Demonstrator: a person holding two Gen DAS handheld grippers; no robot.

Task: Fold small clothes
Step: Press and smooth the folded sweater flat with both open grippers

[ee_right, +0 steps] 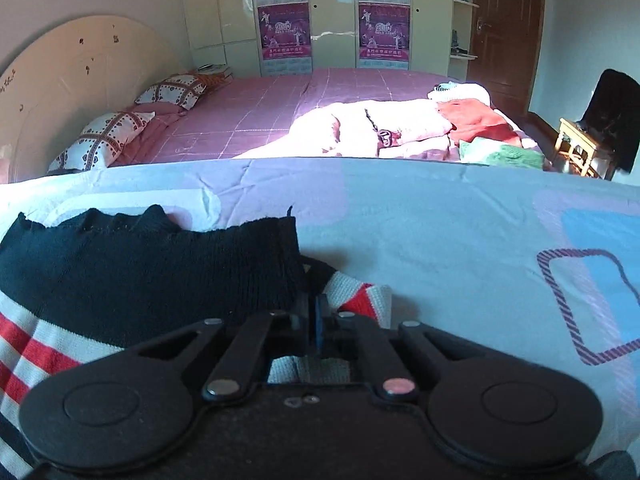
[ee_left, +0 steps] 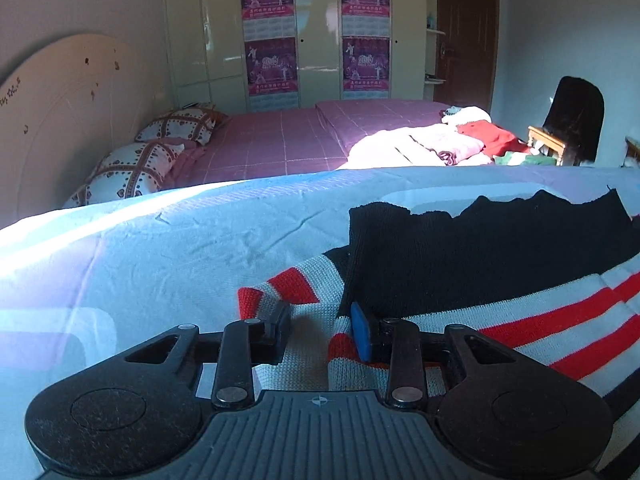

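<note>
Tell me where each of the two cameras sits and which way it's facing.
Left wrist: on the left gripper, looking along open fingers over the striped sweater toward the wardrobe.
Right wrist: on the right gripper, jaws together at the sweater's right edge, facing likewise.
Shared: sweater, pink bed, wardrobe, door.

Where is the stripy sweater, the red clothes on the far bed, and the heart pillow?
Stripy sweater (ee_left: 520, 312): left wrist view, on its white and red stripes.
Red clothes (ee_right: 476, 120): right wrist view, middle of the red cloth.
Heart pillow (ee_left: 132, 168): left wrist view, middle of the nearer pillow.
</note>
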